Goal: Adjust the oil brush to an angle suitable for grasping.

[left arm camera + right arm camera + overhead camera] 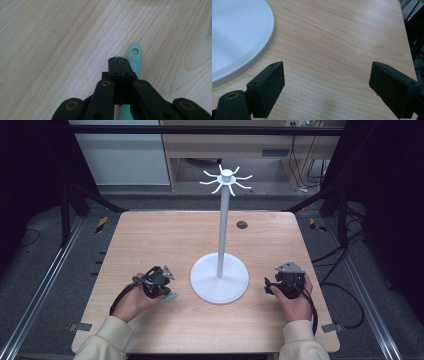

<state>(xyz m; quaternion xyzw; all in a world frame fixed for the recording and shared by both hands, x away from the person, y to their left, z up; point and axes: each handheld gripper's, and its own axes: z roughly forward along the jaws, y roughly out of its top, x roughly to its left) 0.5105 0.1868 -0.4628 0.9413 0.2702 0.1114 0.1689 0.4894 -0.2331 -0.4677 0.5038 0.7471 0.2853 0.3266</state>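
Down near the table's [150,230] front-left part, the left hand-held gripper [161,281] sits low over the wood, its jaws pressed together; in the left gripper view a mint-green handle with a hole at its end [134,58] lies flat on the table just beside and partly under the closed jaws, and whether they pinch it I cannot tell; in the high view its green tip [170,296] peeks out by the left hand [134,302]; next, at the table's middle, a white stand [220,275] rises from a round base to a crown of bare hooks; near the front-right edge, the right hand-held gripper [327,87] hovers with jaws wide apart, nothing between them, the stand's base rim [244,42] just beside its left jaw.
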